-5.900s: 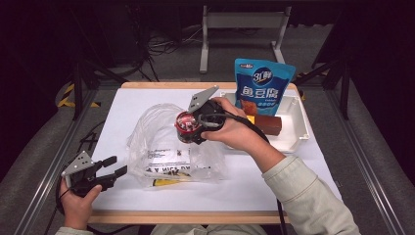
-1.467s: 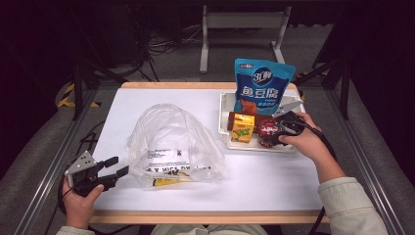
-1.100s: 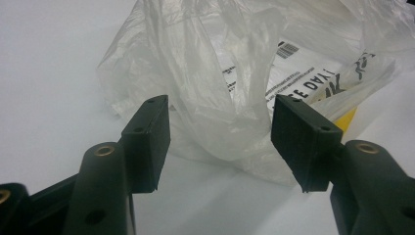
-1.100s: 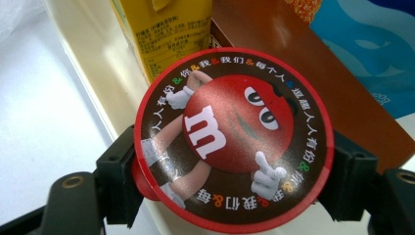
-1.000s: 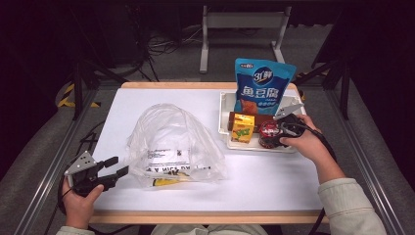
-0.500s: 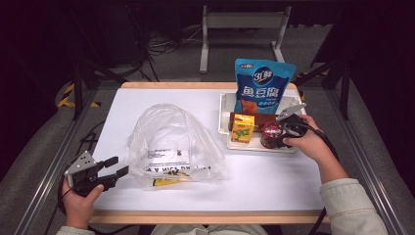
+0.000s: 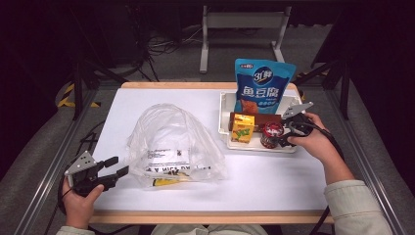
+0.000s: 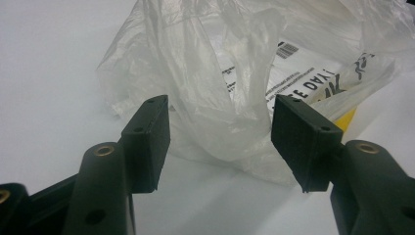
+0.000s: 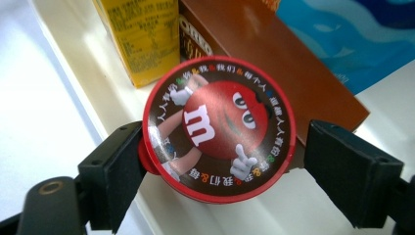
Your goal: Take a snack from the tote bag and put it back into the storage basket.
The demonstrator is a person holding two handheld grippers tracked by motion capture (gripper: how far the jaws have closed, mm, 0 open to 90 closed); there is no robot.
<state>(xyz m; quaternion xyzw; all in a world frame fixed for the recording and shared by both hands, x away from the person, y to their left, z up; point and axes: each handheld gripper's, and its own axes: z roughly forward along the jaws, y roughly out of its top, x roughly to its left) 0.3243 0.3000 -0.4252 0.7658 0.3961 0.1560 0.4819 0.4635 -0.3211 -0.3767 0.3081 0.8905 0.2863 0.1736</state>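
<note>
The right gripper (image 7: 284, 135) sits at the white tray (image 7: 224, 117), jaws spread either side of the round red-lidded candy tub (image 7: 270, 135). In the right gripper view the tub (image 9: 219, 128) stands between the pads: the left pad (image 9: 115, 171) looks to be touching or nearly touching the lid's rim, the right pad (image 9: 350, 171) stands off with a clear gap — released, not clamped.

Step in hand, as I read it: setting the tub down in the tray, or letting go of it. To do it well — keep the jaws wide and back straight out along their own line, so neither pad catches the rim and tips the tub. It looks to sit close to the tray's near wall; a sideways drag could push it against the wall or into the neighbours.

Relative to the tray: the tub is inside it near the front, just beside the yellow juice carton (image 7: 242, 128), with the brown box (image 7: 266, 119) behind it and the blue pouch (image 7: 263, 87) upright at the back.

The left gripper (image 7: 112, 171) rests well away from the tray, near the table's front corner, jaws apart and holding nothing, pointed at the clear plastic bag (image 7: 171, 147) just ahead of its tips (image 8: 220, 147).
</note>
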